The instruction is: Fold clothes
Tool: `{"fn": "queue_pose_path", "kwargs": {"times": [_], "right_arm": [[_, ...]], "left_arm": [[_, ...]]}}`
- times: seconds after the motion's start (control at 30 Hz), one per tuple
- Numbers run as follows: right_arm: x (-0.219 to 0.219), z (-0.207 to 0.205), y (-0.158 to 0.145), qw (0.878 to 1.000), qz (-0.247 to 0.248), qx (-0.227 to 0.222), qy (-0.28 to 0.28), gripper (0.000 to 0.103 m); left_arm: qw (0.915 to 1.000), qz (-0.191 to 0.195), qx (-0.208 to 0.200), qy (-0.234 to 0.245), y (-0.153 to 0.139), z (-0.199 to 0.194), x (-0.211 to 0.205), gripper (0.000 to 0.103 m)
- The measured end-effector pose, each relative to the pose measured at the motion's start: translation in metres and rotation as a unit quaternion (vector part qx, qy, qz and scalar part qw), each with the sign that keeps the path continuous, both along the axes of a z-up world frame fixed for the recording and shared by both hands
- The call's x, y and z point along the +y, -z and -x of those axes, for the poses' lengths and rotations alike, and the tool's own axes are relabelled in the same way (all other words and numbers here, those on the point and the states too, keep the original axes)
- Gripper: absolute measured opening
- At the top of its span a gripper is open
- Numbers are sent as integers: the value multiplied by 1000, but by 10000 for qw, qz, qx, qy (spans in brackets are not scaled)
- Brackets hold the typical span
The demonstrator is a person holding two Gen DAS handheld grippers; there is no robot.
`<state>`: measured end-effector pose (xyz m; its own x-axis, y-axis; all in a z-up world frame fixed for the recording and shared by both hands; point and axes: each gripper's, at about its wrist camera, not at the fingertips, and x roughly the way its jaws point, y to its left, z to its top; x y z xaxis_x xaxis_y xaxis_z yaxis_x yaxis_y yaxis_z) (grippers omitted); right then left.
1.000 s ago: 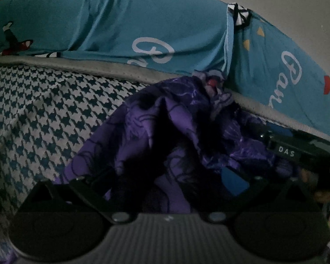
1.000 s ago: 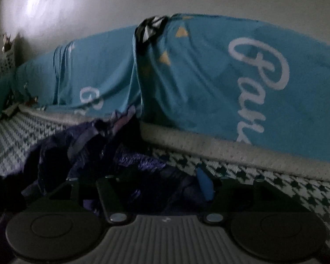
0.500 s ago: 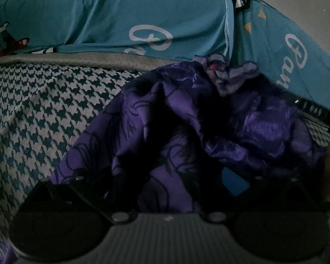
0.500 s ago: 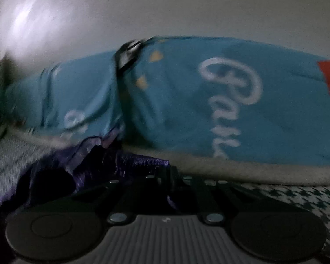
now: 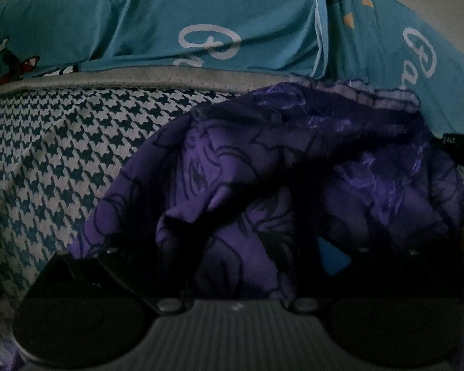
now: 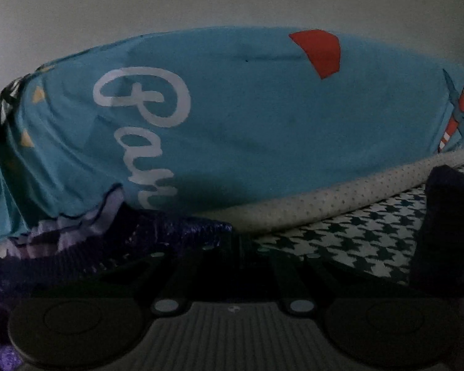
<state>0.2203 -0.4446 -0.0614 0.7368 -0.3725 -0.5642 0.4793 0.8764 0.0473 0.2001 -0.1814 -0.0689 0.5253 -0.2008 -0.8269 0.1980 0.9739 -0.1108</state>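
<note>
A crumpled purple garment with a dark line print lies on the houndstooth bedspread. My left gripper is open, its jaws spread wide with purple cloth bunched between them. In the right wrist view the same garment sits at the lower left, with a pale purple frilled edge. My right gripper is shut, and its closed tips pinch the garment's dark purple edge. A dark fold of cloth stands at the right.
Two teal pillows with white script lie along the back against a pale wall. A grey dotted mattress edge runs under them. Part of the right gripper shows at the right of the left wrist view.
My right gripper has closed on the garment's edge and swung right along the pillows. In the left wrist view the purple garment has spread wider and lower.
</note>
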Motion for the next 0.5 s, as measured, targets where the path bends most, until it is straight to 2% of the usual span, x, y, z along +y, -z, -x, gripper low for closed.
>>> {"fn": "queue_pose_path", "kwargs": {"times": [0.27,0.5], "right_arm": [[-10,6,-20,9983,-501,-163,-239,10],[-9,32,-46,9977,-296,-241,-553,12]], "left_arm": [[9996,218,11,-157,-3,0,3,103],[9994,325,-142,-6,-15,13,-1,103]]}}
